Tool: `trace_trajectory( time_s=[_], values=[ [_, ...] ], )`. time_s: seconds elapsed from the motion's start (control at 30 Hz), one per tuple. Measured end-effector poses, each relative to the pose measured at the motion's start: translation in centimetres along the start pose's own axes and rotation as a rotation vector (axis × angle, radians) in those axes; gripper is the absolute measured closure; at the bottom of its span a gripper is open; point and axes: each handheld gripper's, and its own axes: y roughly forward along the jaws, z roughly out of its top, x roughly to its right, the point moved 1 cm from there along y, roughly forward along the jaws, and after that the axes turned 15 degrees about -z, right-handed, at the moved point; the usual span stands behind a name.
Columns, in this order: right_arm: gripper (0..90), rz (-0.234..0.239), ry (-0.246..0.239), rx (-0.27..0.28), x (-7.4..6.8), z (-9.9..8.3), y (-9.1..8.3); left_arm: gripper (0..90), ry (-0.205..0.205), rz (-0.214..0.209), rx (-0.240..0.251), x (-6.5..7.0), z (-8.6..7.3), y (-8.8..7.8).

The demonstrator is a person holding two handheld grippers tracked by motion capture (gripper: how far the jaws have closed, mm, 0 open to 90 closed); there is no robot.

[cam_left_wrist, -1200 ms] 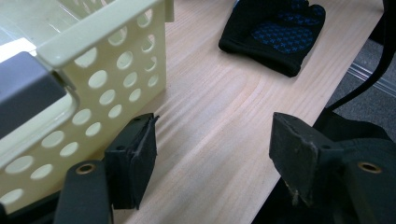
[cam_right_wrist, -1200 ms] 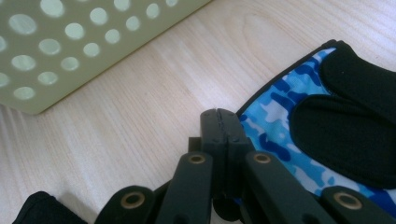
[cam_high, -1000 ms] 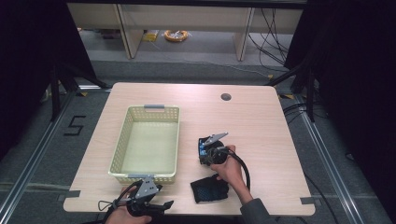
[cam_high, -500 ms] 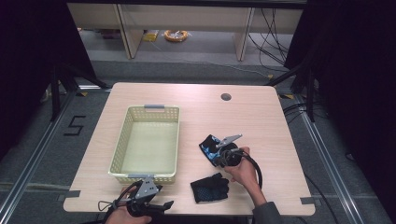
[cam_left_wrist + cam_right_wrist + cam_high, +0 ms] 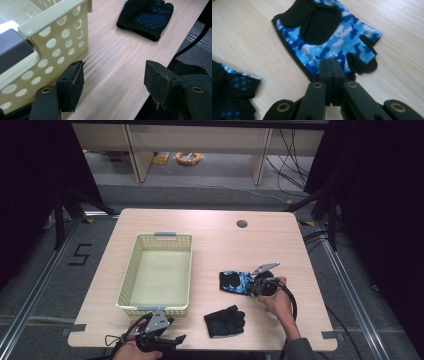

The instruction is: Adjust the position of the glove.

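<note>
The right gripper [image 5: 254,287] is lying low over the blue camouflage glove [image 5: 235,282] on the wooden table [image 5: 210,227], jaws pressed together and holding nothing. The left gripper [image 5: 170,340] is resting wide open and empty beside the yellow basket [image 5: 131,270]. A black glove [image 5: 225,321] is lying nearby.

I work in what looks like a lab recording bay: my pale wood desk [image 5: 165,222] stands on a grey floor between metal rails [image 5: 35,287], black curtains [image 5: 30,180] hang at both sides, cables [image 5: 285,150] trail behind, and a taped "5" [image 5: 80,255] marks the floor.
</note>
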Motion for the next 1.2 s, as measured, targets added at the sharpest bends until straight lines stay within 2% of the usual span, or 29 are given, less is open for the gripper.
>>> trace_trajectory(
  time_s=[0.07, 0.1, 0.13, 0.17, 0.27, 0.33, 0.4, 0.43, 0.47, 0.5, 0.53, 0.57, 0.63, 0.67, 0.7, 0.77, 0.8, 0.83, 0.87, 0.9, 0.93, 0.97, 1.0, 1.03, 1.07, 1.13, 1.17, 1.2],
  values=[
    [90.0, -0.013, 0.017, 0.008, 0.4, 0.0, 0.2, 32.0, -0.004, 0.002, 0.004, 0.0, 0.0, 0.0],
    [90.0, -0.012, 0.016, -0.017, 0.6, 0.1, 0.0, 32.0, -0.001, 0.000, 0.000, 0.0, 0.0, 0.0],
    [90.0, -0.016, 0.026, -0.003, 0.7, 0.1, 0.2, 32.0, -0.002, -0.001, 0.001, 0.0, 0.0, 0.0],
    [90.0, -0.022, 0.022, -0.021, 0.9, 0.2, 0.1, 32.0, -0.001, -0.001, 0.001, 0.0, 0.0, 0.0],
    [90.0, -0.028, 0.014, -0.002, 0.9, 0.2, 0.3, 32.0, 0.000, 0.002, 0.001, 0.0, 0.0, 0.0],
    [90.0, -0.031, 0.015, -0.014, 0.8, 0.2, 0.1, 32.0, 0.000, -0.001, 0.001, 0.0, 0.0, 0.0],
    [90.0, -0.038, 0.033, 0.003, 0.5, 0.4, 0.1, 31.9, 0.005, 0.002, -0.002, -0.1, 0.1, -0.1],
    [86.9, -0.040, 0.045, 0.018, 0.4, 0.6, -0.1, 31.9, 0.001, -0.003, 0.009, 0.0, 0.1, 0.0],
    [85.5, -0.033, 0.043, 0.028, 0.3, 0.8, -0.3, 31.8, -0.019, -0.004, 0.011, 0.0, 0.0, 0.0],
    [82.5, -0.013, 0.035, 0.032, 0.0, 1.2, -0.6, 31.7, -0.011, -0.002, 0.008, 0.0, 0.0, -0.1],
    [80.6, -0.015, 0.005, 0.031, 0.0, 1.5, -0.7, 31.6, 0.007, 0.013, -0.001, -0.2, 0.1, -0.1],
    [76.7, -0.025, -0.007, 0.043, -0.3, 1.9, -0.8, 31.6, -0.002, 0.008, 0.001, -0.2, 0.0, -0.1],
    [72.4, -0.042, -0.067, 0.076, -0.5, 2.8, -0.5, 31.5, -0.001, 0.001, 0.005, -0.2, 0.0, -0.2],
    [71.1, -0.041, -0.072, 0.074, -0.6, 3.1, -0.4, 31.5, -0.019, 0.000, 0.010, -0.2, -0.1, -0.2],
    [70.5, -0.048, -0.083, 0.098, -0.6, 3.6, 0.0, 31.4, -0.002, 0.009, 0.003, -0.3, -0.1, -0.3],
    [69.8, -0.039, -0.086, 0.094, -0.8, 4.2, 0.6, 31.4, -0.026, 0.010, 0.014, -0.3, -0.3, -0.4],
    [69.8, -0.041, -0.091, 0.093, -0.8, 4.5, 0.9, 31.4, -0.011, 0.014, 0.003, -0.5, -0.3, -0.6],
    [69.4, -0.038, -0.104, 0.083, -0.9, 4.8, 1.4, 31.4, -0.041, 0.006, 0.026, -0.3, -0.4, -0.5],
    [68.8, -0.037, -0.115, 0.079, -0.8, 4.9, 1.6, 31.4, -0.011, 0.018, 0.006, -0.6, -0.4, -0.8],
    [68.1, -0.038, -0.109, 0.079, -0.9, 5.1, 2.0, 31.4, -0.029, 0.020, 0.009, -0.5, -0.5, -0.8],
    [67.0, -0.032, -0.102, 0.067, -0.9, 5.2, 2.1, 31.4, -0.030, 0.019, 0.014, -0.5, -0.6, -0.9],
    [64.9, -0.036, -0.129, 0.051, -0.7, 5.4, 2.4, 31.4, -0.013, 0.021, 0.003, -0.7, -0.6, -1.0],
    [63.9, -0.036, -0.110, 0.054, -0.8, 5.4, 2.6, 31.4, -0.022, 0.021, 0.003, -0.7, -0.6, -1.1],
    [62.3, -0.050, -0.119, 0.054, -0.4, 5.5, 2.9, 31.3, -0.036, 0.024, 0.012, -0.7, -0.7, -1.1],
    [61.3, -0.049, -0.112, 0.029, -0.3, 5.5, 2.9, 31.3, -0.013, 0.027, 0.005, -0.8, -0.7, -1.3],
    [58.8, -0.034, -0.109, 0.038, 0.2, 5.4, 3.5, 31.3, -0.053, 0.018, 0.034, -0.6, -0.8, -1.2],
    [58.8, -0.026, -0.101, 0.033, 0.3, 5.4, 3.6, 31.3, -0.019, 0.031, 0.006, -0.9, -0.8, -1.5],
    [58.9, -0.024, -0.109, 0.034, 0.6, 5.4, 3.8, 31.2, -0.033, 0.024, 0.023, -0.8, -0.8, -1.4]
  ],
)
